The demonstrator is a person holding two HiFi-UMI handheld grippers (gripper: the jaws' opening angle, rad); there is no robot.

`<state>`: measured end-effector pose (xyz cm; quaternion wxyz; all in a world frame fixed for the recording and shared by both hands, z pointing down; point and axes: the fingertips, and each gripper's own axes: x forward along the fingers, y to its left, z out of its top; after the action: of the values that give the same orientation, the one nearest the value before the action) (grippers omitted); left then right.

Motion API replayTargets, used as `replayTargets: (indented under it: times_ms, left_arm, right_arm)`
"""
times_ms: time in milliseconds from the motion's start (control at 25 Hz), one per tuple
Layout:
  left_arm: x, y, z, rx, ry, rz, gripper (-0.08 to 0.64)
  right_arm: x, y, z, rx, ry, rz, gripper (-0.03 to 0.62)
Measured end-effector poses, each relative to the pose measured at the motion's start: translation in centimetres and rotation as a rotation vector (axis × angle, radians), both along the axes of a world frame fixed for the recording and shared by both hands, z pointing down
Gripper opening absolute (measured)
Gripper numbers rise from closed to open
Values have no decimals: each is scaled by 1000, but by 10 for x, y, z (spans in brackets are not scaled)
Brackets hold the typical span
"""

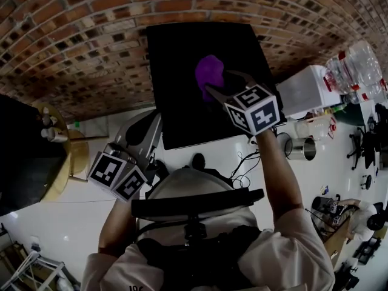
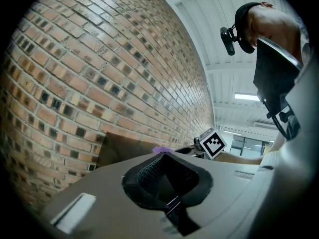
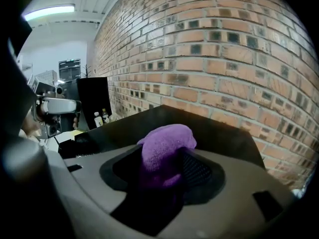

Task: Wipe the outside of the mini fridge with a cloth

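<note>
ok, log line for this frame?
phase: pre-wipe | right gripper: jaws apart around purple cloth, over mini fridge top | left gripper: shut, empty

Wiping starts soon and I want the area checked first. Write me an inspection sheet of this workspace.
Surface: black top of the mini fridge, against the brick wall.
Job's things: purple cloth, bunched, over the fridge top.
Clutter: plastic bottles and metal cups at right.
Grippers: left gripper shut, empty, beside the fridge; right gripper open, the cloth between its jaws.
Cables: black cable on the white floor.
Surroundings: brick wall behind; round wooden table at left.
</note>
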<state>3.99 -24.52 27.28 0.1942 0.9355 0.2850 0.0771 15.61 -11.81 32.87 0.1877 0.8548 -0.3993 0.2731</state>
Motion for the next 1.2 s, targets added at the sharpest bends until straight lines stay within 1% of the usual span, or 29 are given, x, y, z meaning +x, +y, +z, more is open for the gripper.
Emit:
replayTargets:
  times_ms: [80,160,280,400,600,720,880,1000,1200]
  left_arm:
    - [1,1,1,-16,-7,6,8]
    - [2,-2,0,-21,-9,8,8]
    - [2,-2,1,-24,-10,4,8]
    - [0,-1,0,-29,-10,4,8]
    - [-3,-11,0,-35,-13,-13,8]
    - [-3,-18,1,-37,-18,-29,8]
    - [-4,-32,-1,-36,-14,-69,8]
    - [-5,-38,-3,-33,-14,-74,8]
    - [-5,-48,-3,-24,-22,-71,8]
  right_arm:
    - [3,3,0,-8,4,8,198]
    - [6,2,-1,-9,0,17,169]
    - [9,0,-2,0,-9,16,143]
    - [11,3,-9,17,-6,23,135]
    - [26,-9,-29,25,51,26,135]
    - [35,-28,-39,51,57,19,135]
    - [50,-64,-51,91,79,10,135]
    - [64,-92,-50,130,38,11,135]
    - [96,-134,-39,120,-37,23,135]
